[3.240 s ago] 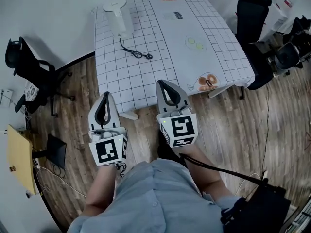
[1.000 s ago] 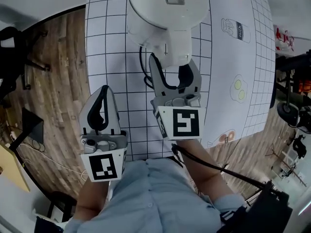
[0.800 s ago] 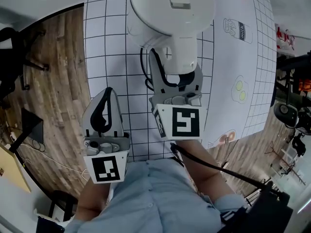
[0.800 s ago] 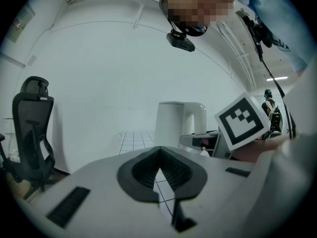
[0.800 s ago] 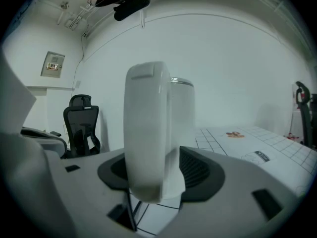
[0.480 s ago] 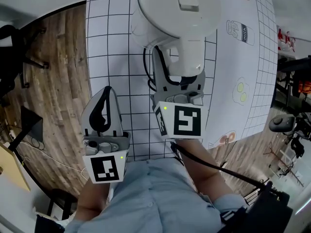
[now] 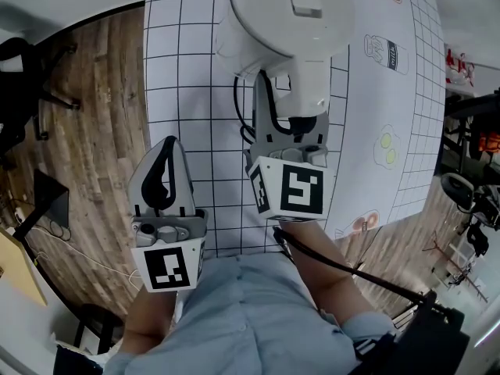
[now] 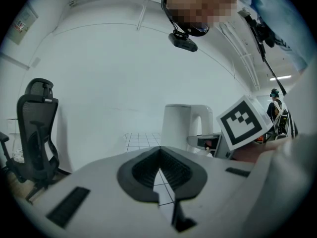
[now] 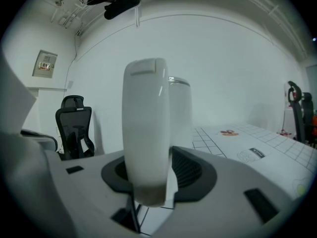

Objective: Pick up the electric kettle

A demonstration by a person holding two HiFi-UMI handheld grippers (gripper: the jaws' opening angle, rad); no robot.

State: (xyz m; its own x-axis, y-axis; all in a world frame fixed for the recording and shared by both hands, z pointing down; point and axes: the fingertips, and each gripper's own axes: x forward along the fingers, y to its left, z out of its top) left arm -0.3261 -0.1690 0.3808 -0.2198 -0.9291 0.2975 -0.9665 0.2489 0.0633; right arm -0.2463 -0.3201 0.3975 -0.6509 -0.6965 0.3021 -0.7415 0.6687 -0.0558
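Gridded table [image 7: 180,92] | electric kettle [image 7: 281,14] upright near table's front edge, cord [image 7: 244,119] trailing | right gripper [image 7: 289,123] jaws just closing, pads meeting handle [image 9: 144,133] low down | left gripper [image 7: 168,145] jaws together, empty, off table's front edge | risk: low grip lets kettle pivot or slip; cord may snag.

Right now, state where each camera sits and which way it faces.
Head view: on the person's head, looking steeply down at the table and kettle; shirt, forearms, left tongs and right tongs show.
Left gripper view: rides the left tongs, shut and empty, facing across the table toward a wall.
Right gripper view: rides the right tongs, whose jaws have just been closing and grip the kettle handle.
Shared: the kettle shows in all three; the left gripper view catches the right tongs' marker cube.
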